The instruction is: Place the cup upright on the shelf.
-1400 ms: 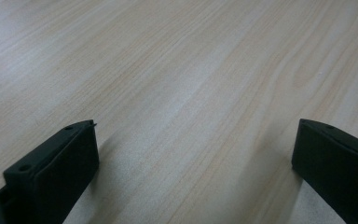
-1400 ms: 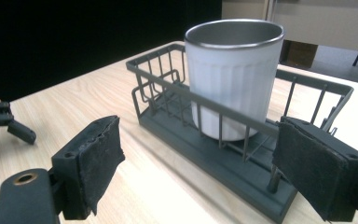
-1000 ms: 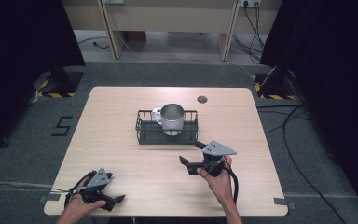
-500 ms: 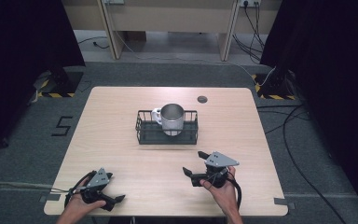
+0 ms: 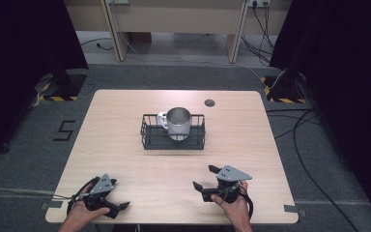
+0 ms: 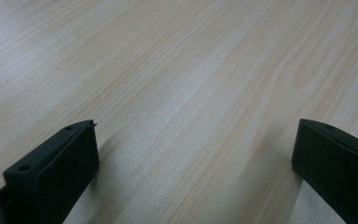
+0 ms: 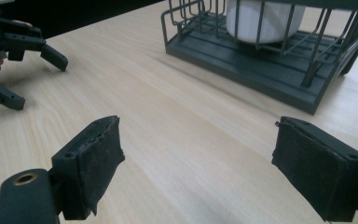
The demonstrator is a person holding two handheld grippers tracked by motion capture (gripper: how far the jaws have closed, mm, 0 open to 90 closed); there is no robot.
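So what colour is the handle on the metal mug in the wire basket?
White, on the silver metal mug in the dark wire basket; the high view shows it best.

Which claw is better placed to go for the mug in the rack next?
Right. The right claw is open and nearer the rack holding the mug, with both ahead in its view. The left claw sits at the table's near left corner.

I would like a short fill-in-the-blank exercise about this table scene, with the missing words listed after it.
1. The shiny metal mug stands inside the dark wire ____.
2. The jaws of the right gripper stand ____, with nothing between them.
3. The left gripper is near the ____ edge of the light wooden table.
4. The small dark round disc lies ____ the basket, on the tabletop.

Missing words: basket; open; near; outside
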